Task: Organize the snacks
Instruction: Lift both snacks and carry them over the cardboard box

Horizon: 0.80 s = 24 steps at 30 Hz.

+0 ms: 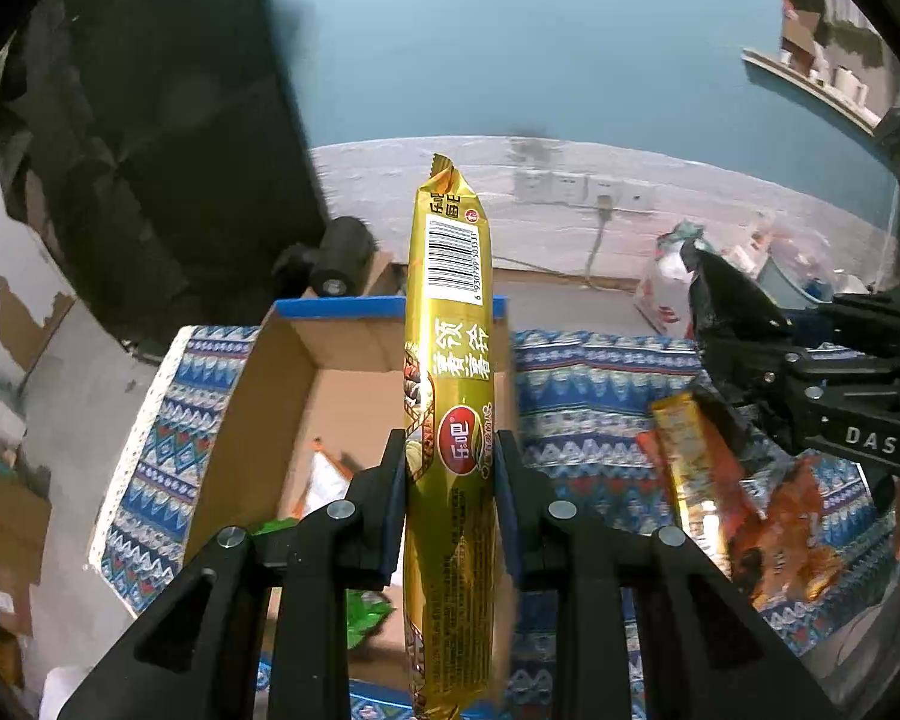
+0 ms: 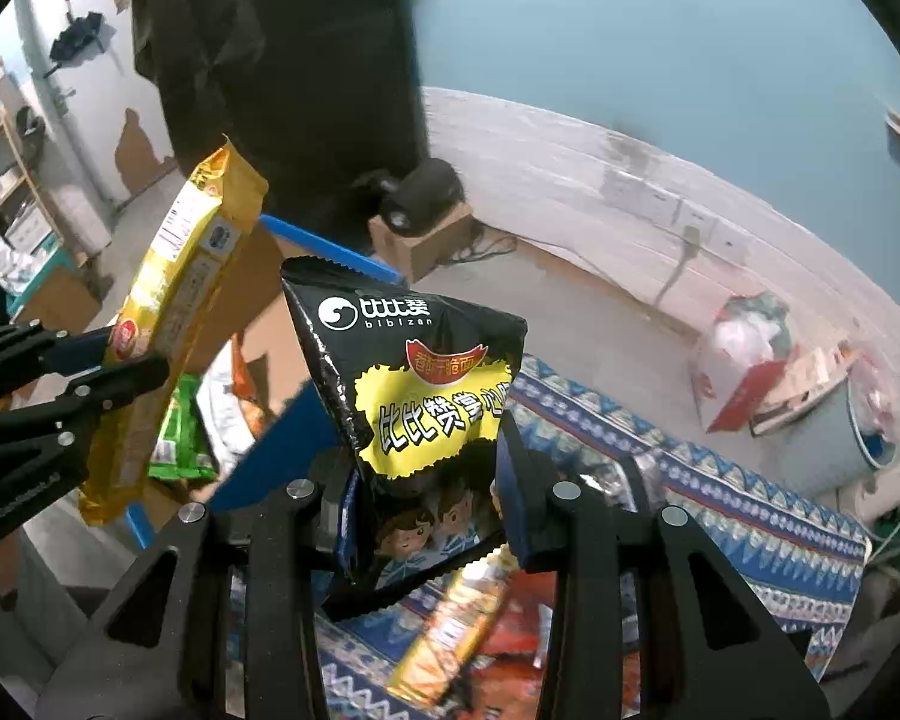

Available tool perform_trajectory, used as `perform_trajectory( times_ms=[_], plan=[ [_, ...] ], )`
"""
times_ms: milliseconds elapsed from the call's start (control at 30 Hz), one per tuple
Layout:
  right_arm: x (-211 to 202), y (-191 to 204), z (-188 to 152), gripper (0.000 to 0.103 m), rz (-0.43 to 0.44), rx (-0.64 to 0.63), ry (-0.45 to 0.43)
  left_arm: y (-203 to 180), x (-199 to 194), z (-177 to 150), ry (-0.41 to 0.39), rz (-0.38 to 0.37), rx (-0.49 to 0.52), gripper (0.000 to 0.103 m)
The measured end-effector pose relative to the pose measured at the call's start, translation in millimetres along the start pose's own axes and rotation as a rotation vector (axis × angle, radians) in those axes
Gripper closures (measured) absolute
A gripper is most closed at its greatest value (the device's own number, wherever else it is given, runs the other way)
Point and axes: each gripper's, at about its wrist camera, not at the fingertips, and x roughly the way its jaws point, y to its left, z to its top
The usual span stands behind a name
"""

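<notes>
My left gripper (image 1: 450, 456) is shut on a long gold snack packet (image 1: 450, 324), which stands upright over an open cardboard box with a blue rim (image 1: 342, 306). In the right wrist view, the same left gripper (image 2: 120, 360) holds the gold packet (image 2: 174, 300) tilted beside the box (image 2: 324, 252). My right gripper (image 2: 426, 468) is shut on a black-and-yellow snack bag (image 2: 426, 384), lifted above the patterned cloth (image 2: 720, 492). From the left wrist view the right gripper (image 1: 774, 378) and its black bag (image 1: 720, 306) hang at the right.
Green packets (image 2: 180, 438) and a white-orange one (image 1: 324, 474) lie in the box. Loose gold and orange snacks (image 1: 750, 498) rest on the cloth-covered table (image 1: 600, 372). Behind are a dark bulky shape (image 1: 150, 150), wall sockets (image 1: 570, 186), and bags and a tub on the floor (image 2: 810, 384).
</notes>
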Motion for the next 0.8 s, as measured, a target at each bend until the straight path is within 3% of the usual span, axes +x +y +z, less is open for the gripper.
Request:
perform_trajectory(
  times_ms=[533,800],
  plan=[
    [47,65,30,0.067,0.061,-0.068,0.05,64,57,-27,0.131,0.069,-0.102,0.076],
    [73,89,39,0.067,0.083,-0.073,0.08,86,79,-33,0.186,0.048,-0.17,0.076]
  ],
)
